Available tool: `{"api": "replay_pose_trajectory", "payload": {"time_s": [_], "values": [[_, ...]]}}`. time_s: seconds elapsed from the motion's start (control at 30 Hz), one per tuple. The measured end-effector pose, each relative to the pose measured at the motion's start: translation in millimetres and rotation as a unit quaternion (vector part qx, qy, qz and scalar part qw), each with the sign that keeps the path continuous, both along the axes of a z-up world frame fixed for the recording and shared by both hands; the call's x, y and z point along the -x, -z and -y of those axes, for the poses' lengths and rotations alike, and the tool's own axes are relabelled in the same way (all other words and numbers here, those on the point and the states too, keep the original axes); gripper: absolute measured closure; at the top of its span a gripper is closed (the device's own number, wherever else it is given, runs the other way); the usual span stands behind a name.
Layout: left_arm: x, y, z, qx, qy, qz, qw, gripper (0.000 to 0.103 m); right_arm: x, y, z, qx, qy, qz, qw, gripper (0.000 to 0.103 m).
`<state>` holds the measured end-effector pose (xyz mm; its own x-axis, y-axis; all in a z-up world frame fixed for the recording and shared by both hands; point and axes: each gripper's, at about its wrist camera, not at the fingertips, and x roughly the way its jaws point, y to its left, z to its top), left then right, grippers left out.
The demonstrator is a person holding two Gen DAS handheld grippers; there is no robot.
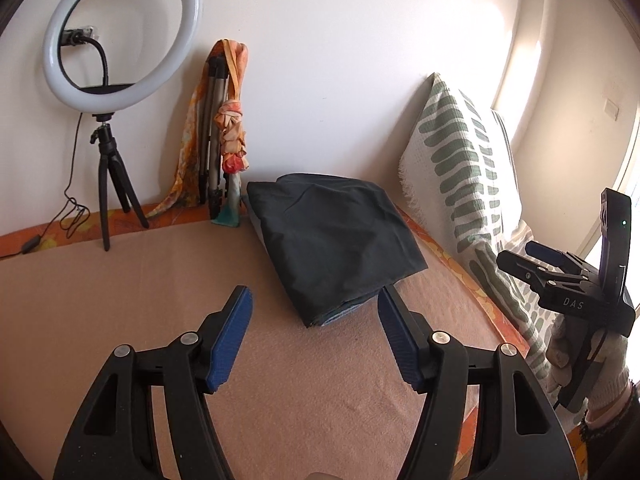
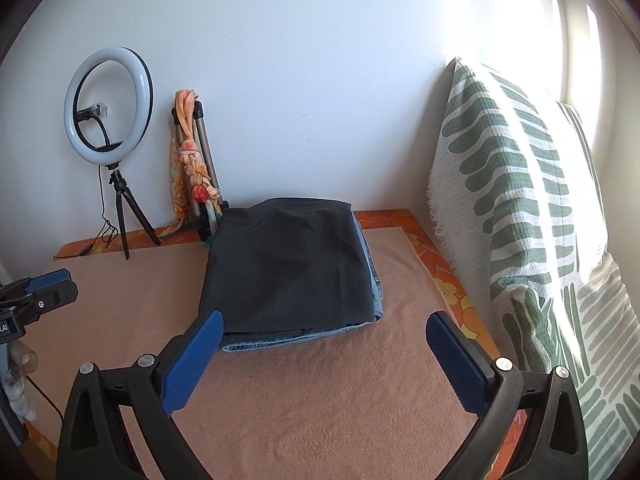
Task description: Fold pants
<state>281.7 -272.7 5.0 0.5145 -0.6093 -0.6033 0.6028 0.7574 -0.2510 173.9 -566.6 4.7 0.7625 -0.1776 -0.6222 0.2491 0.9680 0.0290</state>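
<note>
Dark pants [image 2: 288,264] lie folded on top of folded blue jeans [image 2: 374,280], far centre of the peach blanket [image 2: 320,400], near the wall. Left gripper [image 1: 314,336] and right gripper [image 2: 324,354] both spread wide, nothing held, just short of the stack. Green-patterned pillow [image 2: 520,208] right, ring light [image 2: 109,106] far left.

I see a ring light [image 2: 109,105] on a small black tripod [image 2: 127,216], a folded stand with an orange scarf [image 2: 192,152], and a green-striped pillow [image 2: 520,200].
</note>
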Motion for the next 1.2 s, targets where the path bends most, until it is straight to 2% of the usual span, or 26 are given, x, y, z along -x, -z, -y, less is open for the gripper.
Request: {"api": "replay_pose_trajectory", "payload": {"time_s": [0.03, 0.13, 0.23, 0.47, 0.63, 0.8, 1.0, 1.1, 1.13, 1.2], "values": [[10.1, -1.3, -4.1, 0.0, 0.001, 0.006, 1.0, 0.037, 7.7, -0.7, -3.7, -0.001, 0.001, 0.004, 1.0, 0.0], [38.0, -5.0, -16.0, 0.009, 0.01, 0.023, 0.9997, 0.026, 28.6, 0.1, -14.9, 0.005, 0.005, 0.011, 1.0, 0.0], [62.5, -7.8, -23.3, 0.005, 0.016, 0.042, 0.999, 0.022, 47.4, 3.9, -24.3, 0.002, 0.009, 0.015, 1.0, 0.0], [98.0, 4.5, -35.6, -0.006, 0.014, 0.046, 0.9988, 0.021, 82.4, 11.2, -45.7, 0.001, 0.018, 0.028, 0.999, 0.0], [112.3, 18.8, -36.4, -0.036, 0.007, 0.041, 0.9985, 0.021, 98.1, 19.1, -61.2, -0.012, 0.012, 0.03, 0.999, 0.0], [122.3, 24.1, -40.5, -0.044, -0.005, 0.044, 0.998, 0.021, 106.1, 26.4, -74.5, -0.006, 0.006, 0.027, 1.0, 0.0], [125.6, 26.4, -44.7, -0.062, -0.025, 0.053, 0.9964, 0.017, 112.2, 34.1, -78.0, -0.024, 0.003, 0.023, 0.999, 0.0], [124.3, 28.2, -46.6, -0.075, -0.042, 0.054, 0.9948, 0.009, 111.8, 36.0, -77.1, -0.026, 0.005, 0.02, 0.999, 0.0], [123.7, 29.0, -47.2, -0.079, -0.046, 0.054, 0.9944, 0.001, 112.0, 36.1, -77.2, -0.025, 0.005, 0.019, 0.999, 0.0], [124.7, 29.2, -49.1, -0.081, -0.051, 0.058, 0.9938, 0.0, 112.9, 35.6, -76.8, -0.023, 0.007, 0.02, 1.0, 0.0]]}}
